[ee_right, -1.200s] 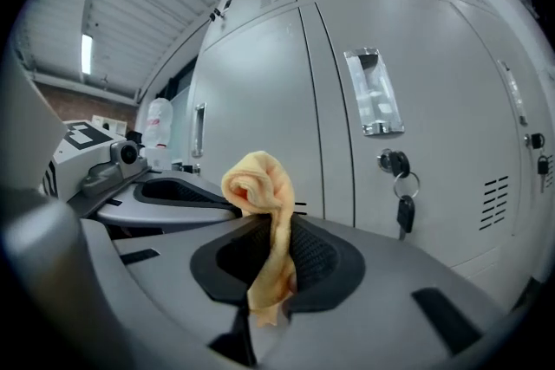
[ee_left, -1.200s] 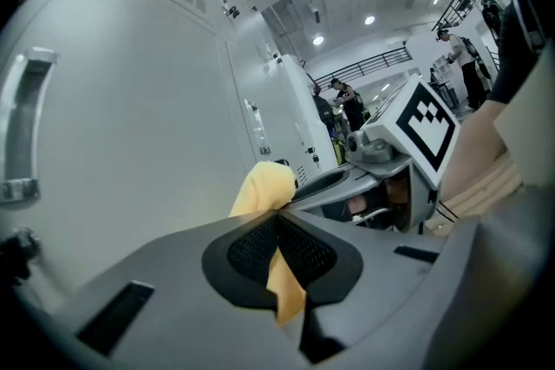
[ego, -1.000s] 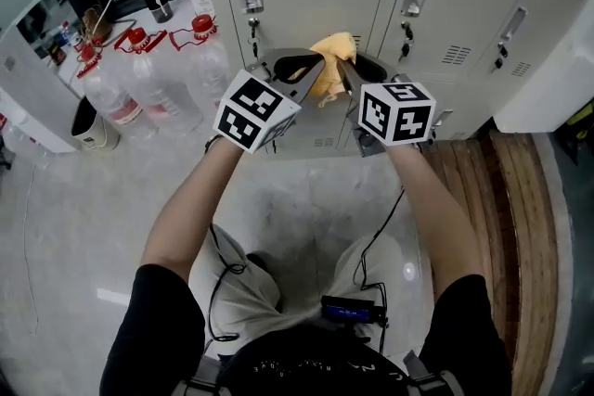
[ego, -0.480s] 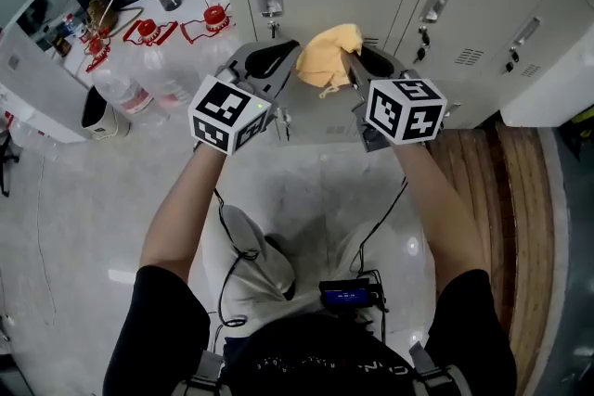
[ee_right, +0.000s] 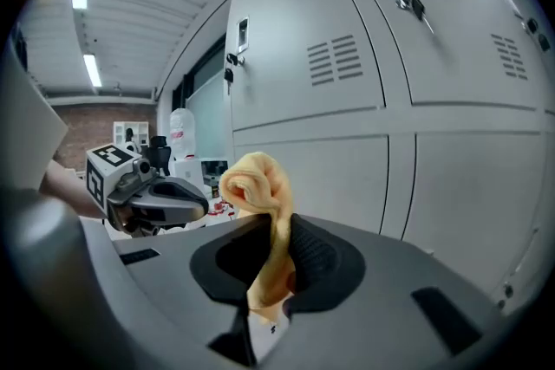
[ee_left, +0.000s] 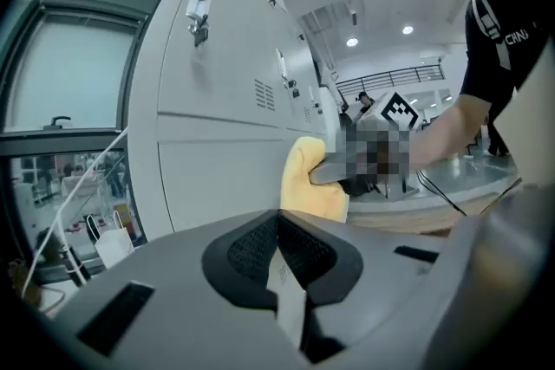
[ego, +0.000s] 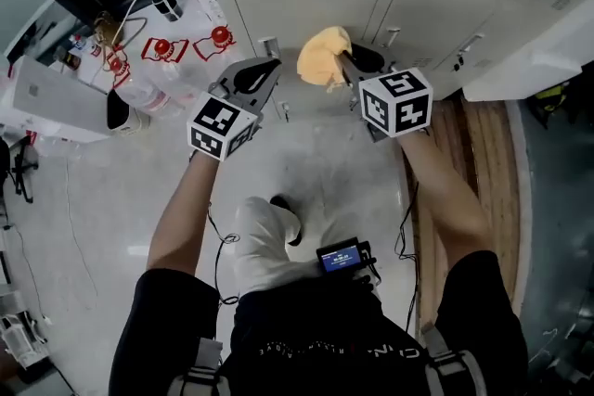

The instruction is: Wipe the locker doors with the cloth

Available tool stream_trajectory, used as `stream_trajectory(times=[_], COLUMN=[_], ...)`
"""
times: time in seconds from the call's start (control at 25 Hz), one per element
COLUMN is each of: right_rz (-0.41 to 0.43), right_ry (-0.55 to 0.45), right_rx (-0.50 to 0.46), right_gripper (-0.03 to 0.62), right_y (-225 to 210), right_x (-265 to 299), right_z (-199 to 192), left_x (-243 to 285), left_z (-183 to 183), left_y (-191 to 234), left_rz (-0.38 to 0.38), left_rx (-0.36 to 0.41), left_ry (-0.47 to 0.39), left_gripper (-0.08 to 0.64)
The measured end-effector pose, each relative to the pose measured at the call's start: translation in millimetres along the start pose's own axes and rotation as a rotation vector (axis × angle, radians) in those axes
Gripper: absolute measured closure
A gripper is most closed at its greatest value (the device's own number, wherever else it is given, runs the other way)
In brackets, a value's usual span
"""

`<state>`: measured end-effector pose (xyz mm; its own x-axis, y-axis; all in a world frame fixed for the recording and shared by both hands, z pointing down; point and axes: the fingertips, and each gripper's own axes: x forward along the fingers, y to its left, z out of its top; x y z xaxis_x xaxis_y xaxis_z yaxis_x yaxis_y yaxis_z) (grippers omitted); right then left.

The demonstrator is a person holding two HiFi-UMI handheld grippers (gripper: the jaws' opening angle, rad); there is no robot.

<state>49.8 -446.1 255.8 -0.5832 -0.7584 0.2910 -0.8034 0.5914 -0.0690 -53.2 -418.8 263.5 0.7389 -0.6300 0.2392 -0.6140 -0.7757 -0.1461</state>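
Cloth (ego: pixel 323 58) higher, tight in right claw (ego: pixel 347 64)

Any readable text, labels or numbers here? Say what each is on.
"CHN": on the person's black shirt, left gripper view, cut off at the frame edge.
Shirt print, head view: too blurred to read.
Small screen: too small to read.

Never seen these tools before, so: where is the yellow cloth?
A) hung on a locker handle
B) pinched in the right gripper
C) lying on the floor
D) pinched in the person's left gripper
B: the right gripper pinches the cloth between its fingers; the left gripper holds nothing.
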Motion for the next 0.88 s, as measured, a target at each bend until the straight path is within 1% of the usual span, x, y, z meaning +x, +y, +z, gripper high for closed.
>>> stream_trajectory(times=[0.08, 0.16, 0.24, 0.36, 0.44, 0.52, 0.68, 0.88], right_rz=[-0.008, -0.018, -0.023, -0.037, -0.053, -0.062, -0.067, -0.103], right_ry=[0.029, 0.043, 0.035, 0.017, 0.017, 0.017, 0.019, 0.042], right_rx=[-0.007, 0.021, 0.055, 0.109, 0.13, 0.131, 0.131, 0.098], right_gripper=[0.511, 0.511, 0.511, 0.511, 0.511, 0.511, 0.511, 0.511], right_y=[9.5, 19.4, 29.4, 39.2, 43.1, 47.6, 55.7, 75.9], right_x=[-25.5, -54.0, -83.5, -125.1, -154.4, -182.6, -228.1, -273.1], right_z=[34.1, 66.1, 94.5, 116.2, 117.5, 114.8, 101.4, 78.3], left_x=[-17.0, -30.7, -43.7, -60.7, -72.4, -86.1, -106.5, -132.2], left_z=[39.2, 73.9, 105.3, 138.9, 155.0, 165.5, 167.8, 169.1], left_y=[-4.6, -17.6, -35.9, -65.9, -89.8, -113.3, -157.1, -192.5], left_rz=[0.007, -0.004, -0.017, -0.004, 0.013, 0.04, 0.084, 0.114], left_rx=[-0.025, -0.025, -0.04, -0.065, -0.085, -0.11, -0.156, -0.179], left_ry=[0.021, 0.053, 0.062, 0.056, 0.044, 0.028, 0.024, 0.031], left_gripper=[0.541, 0.541, 0.541, 0.541, 0.541, 0.541, 0.541, 0.541])
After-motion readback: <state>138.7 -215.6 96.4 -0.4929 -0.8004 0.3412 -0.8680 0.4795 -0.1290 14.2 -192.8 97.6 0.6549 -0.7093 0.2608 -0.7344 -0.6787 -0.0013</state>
